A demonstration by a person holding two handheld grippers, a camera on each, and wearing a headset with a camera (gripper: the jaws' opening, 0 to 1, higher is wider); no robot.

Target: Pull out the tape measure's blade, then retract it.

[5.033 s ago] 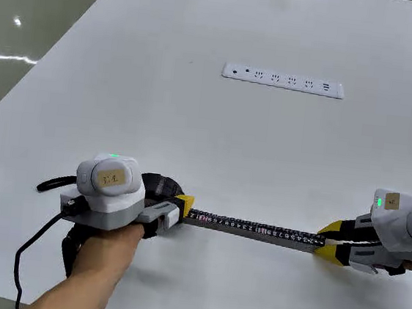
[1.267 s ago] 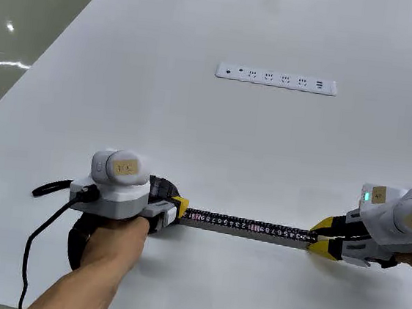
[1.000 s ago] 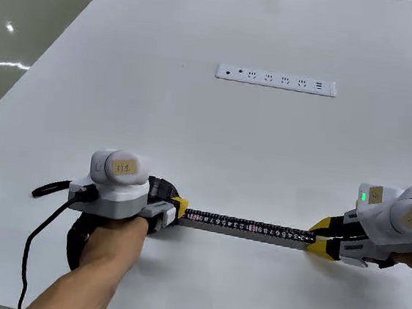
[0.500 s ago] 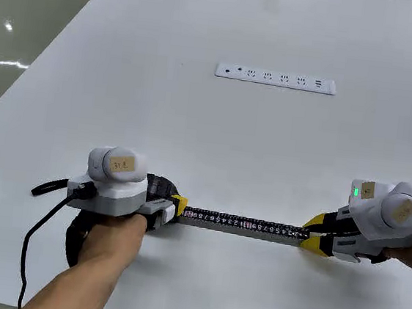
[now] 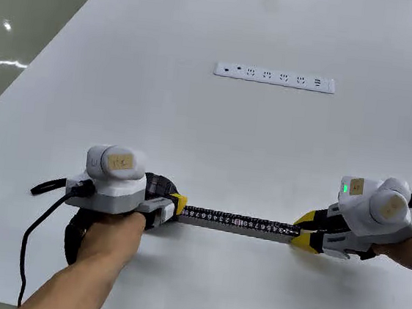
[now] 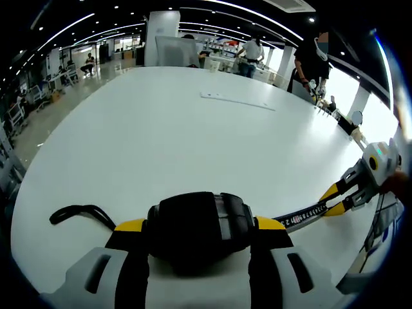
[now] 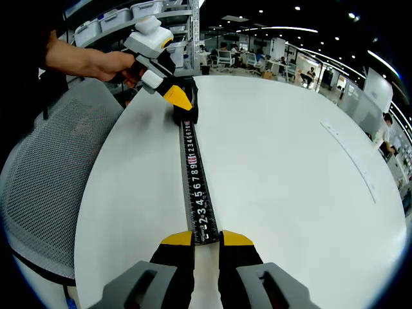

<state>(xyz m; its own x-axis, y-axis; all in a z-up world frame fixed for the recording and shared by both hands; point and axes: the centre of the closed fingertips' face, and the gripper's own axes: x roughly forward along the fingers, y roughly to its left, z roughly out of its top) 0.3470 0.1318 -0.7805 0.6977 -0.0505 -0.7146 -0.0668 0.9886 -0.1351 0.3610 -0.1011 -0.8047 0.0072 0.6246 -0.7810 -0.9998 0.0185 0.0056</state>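
Note:
A black tape measure case point(image 5: 160, 188) lies on the white table point(image 5: 194, 124), clamped between the yellow tips of my left gripper point(image 5: 173, 204). In the left gripper view the case point(image 6: 198, 222) sits between the tips of that left gripper point(image 6: 201, 225), and its black wrist strap point(image 6: 74, 212) trails to the left. The numbered blade point(image 5: 239, 223) runs flat to the right, where my right gripper point(image 5: 303, 230) is shut on its end. In the right gripper view the blade point(image 7: 195, 183) stretches from the right gripper point(image 7: 206, 239) to the case point(image 7: 188, 106).
A white power strip point(image 5: 274, 77) lies farther back on the table. A black cable point(image 5: 39, 233) hangs from the left gripper near the table's front edge. A grey mesh chair point(image 7: 51, 161) stands beside the table. Glossy floor point(image 5: 28, 25) lies beyond the left edge.
My right gripper has moved left toward the case with the blade's end, so the exposed blade is shorter. The left gripper and case have stayed about where they were.

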